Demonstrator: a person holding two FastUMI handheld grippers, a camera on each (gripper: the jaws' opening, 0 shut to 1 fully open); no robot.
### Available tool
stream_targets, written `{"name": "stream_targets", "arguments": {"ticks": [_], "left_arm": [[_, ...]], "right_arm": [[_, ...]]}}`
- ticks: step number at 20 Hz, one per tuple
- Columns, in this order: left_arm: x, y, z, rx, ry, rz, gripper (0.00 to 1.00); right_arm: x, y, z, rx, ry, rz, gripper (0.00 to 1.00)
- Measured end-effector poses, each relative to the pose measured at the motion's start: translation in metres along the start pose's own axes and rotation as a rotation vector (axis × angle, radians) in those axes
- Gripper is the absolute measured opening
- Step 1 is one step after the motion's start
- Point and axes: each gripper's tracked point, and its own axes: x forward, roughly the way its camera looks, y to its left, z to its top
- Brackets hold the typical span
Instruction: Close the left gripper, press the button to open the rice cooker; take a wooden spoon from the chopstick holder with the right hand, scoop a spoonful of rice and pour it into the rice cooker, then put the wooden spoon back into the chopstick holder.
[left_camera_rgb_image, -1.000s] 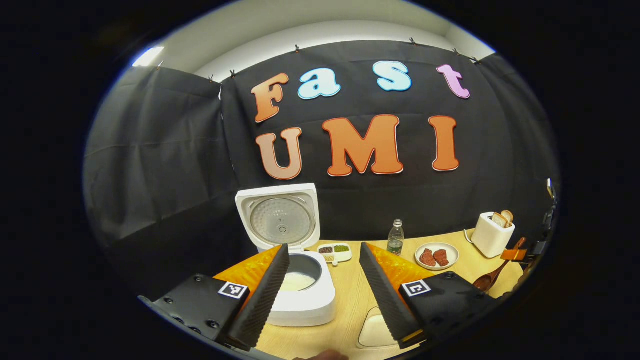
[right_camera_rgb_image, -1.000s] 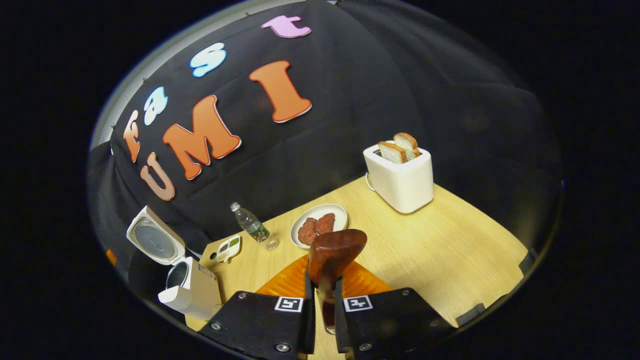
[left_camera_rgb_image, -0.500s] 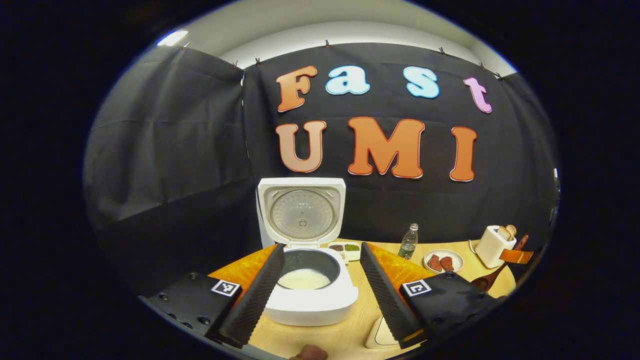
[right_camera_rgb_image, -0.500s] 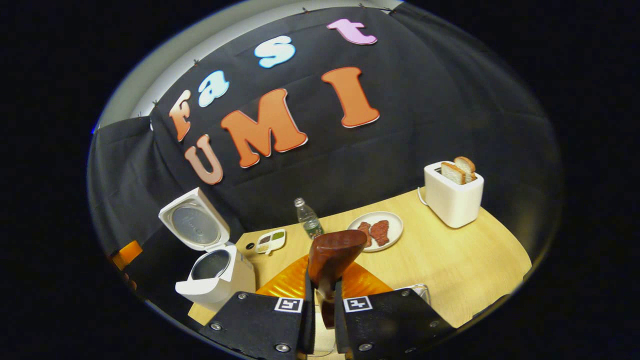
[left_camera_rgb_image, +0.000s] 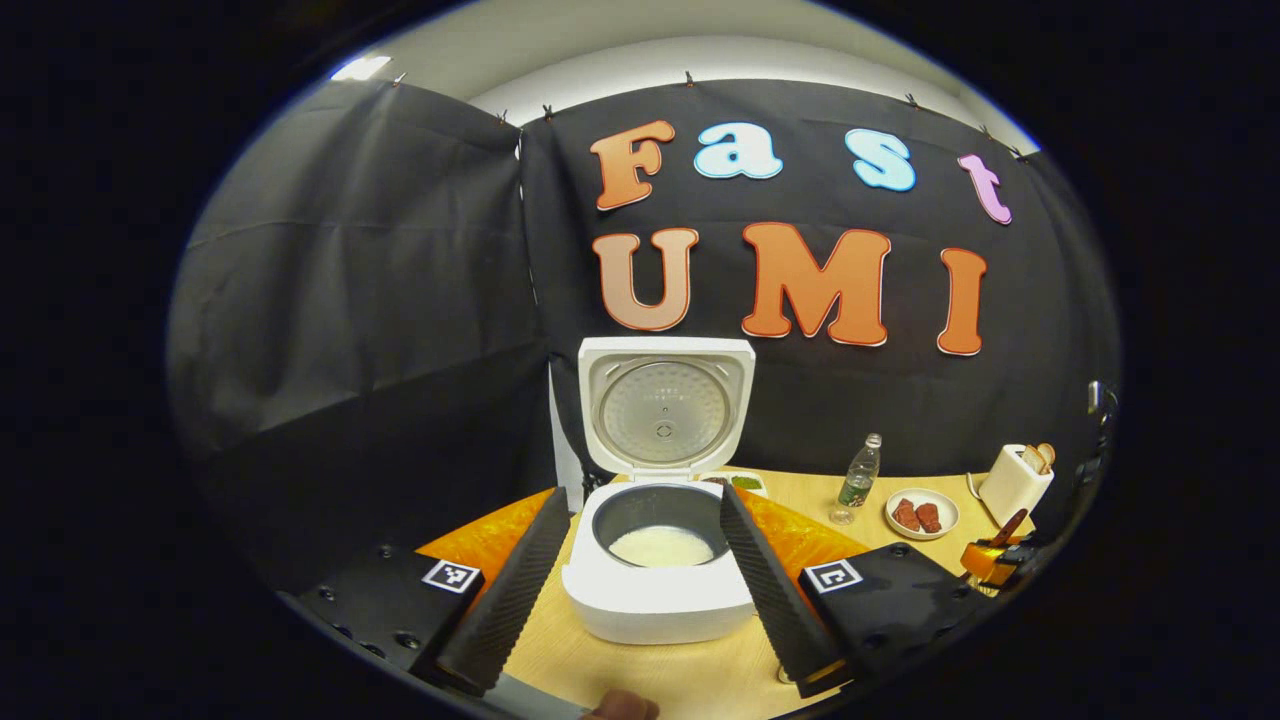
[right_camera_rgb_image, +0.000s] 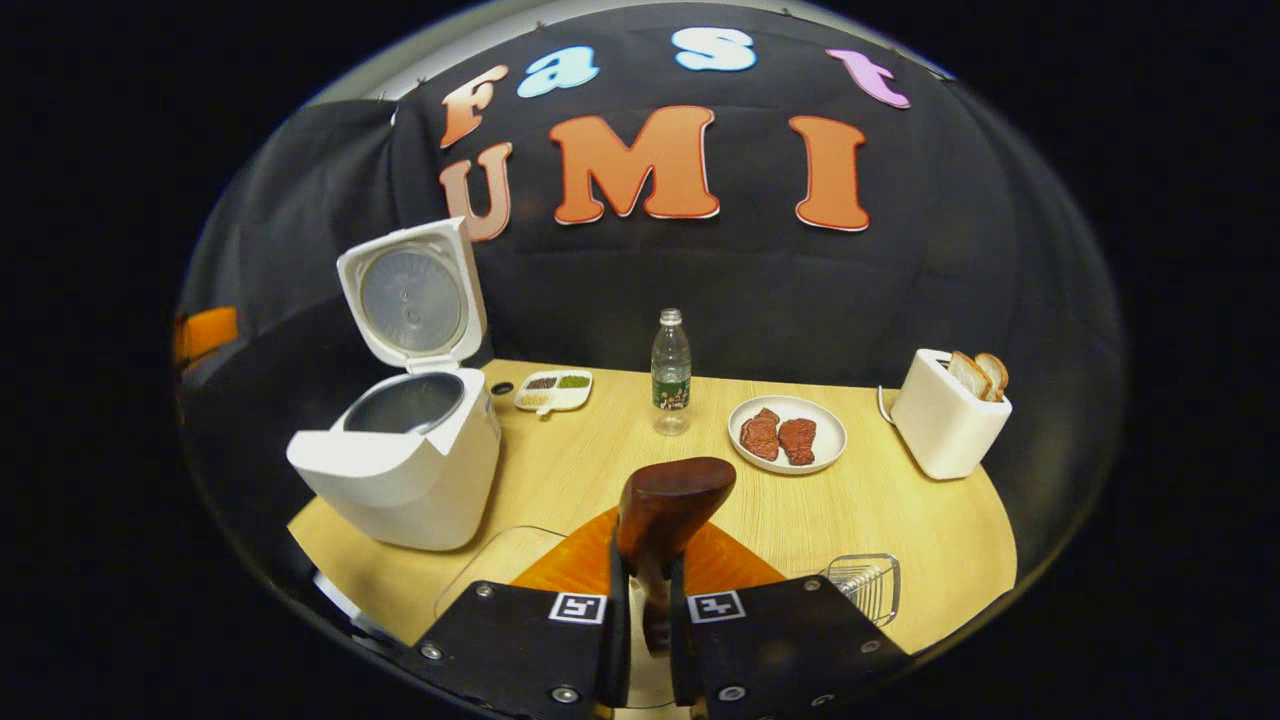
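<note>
Leftward-swung wooden spoon (right_camera_rgb_image: 662, 512) between right fingers (right_camera_rgb_image: 612, 610)

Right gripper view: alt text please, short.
The right tool is shut on a wooden spoon, over a wooden table. Beyond stand an open rice cooker at left, a water bottle, a plate of meat and a toaster.

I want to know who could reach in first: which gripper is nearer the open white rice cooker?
Left. The left gripper sits right before the open white rice cooker; the right gripper, clamping the brown wooden spoon, is off to its side.
</note>
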Motion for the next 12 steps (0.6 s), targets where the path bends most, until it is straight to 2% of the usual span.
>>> {"name": "stream_targets", "arguments": {"ticks": [6, 9, 12], "left_arm": [[0.004, 0.020, -0.004, 0.022, 0.012, 0.021, 1.00], [0.006, 0.024, -0.012, 0.030, 0.029, 0.024, 1.00], [0.010, 0.022, -0.015, 0.047, 0.048, 0.014, 1.00]], "right_arm": [[0.012, 0.012, -0.017, -0.181, -0.053, -0.056, 0.13], [0.014, 0.015, -0.035, -0.211, -0.065, -0.070, 0.12], [0.013, 0.019, -0.050, -0.192, -0.078, -0.094, 0.12]]}}
